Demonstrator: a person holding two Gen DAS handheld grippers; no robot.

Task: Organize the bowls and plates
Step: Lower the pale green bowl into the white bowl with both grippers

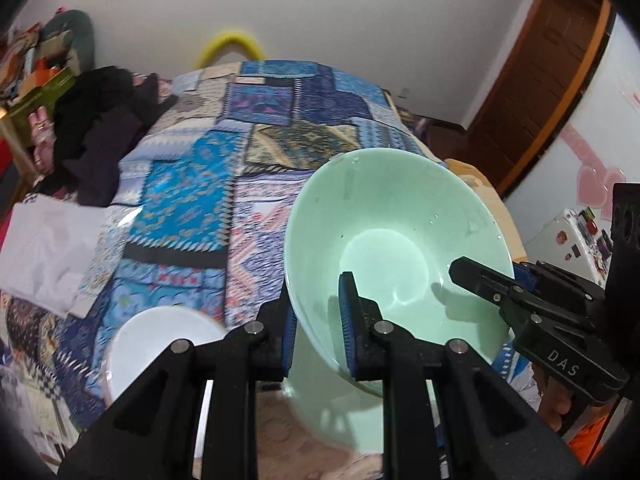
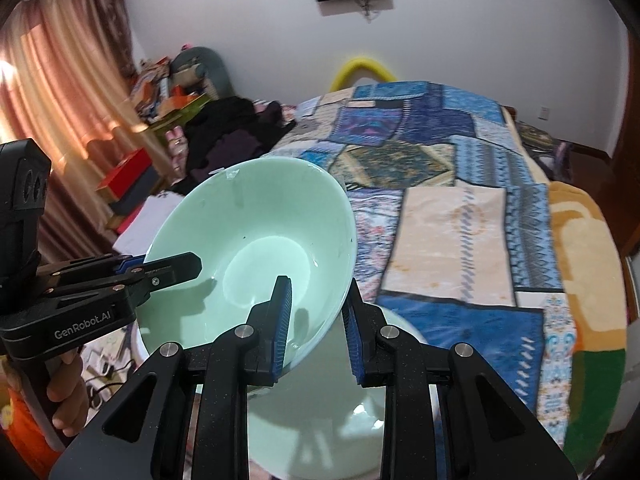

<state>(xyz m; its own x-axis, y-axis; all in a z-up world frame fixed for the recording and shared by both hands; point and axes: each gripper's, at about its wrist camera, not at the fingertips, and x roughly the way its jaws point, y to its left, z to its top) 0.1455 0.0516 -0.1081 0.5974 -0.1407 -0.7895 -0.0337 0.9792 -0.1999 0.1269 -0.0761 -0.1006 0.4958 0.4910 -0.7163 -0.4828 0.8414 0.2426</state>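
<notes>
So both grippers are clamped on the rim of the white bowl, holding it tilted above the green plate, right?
Not quite: the bowl they hold is pale green, not white. The left wrist view shows the left gripper and the right gripper each pinching its rim, tilted above the green plate. A white dish sits apart, untouched.

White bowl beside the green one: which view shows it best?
The left wrist view. The white bowl sits at lower left, its rim and inside visible, partly cut off by the left tongs gripping the green bowl. The right wrist view does not clearly show it.
</notes>
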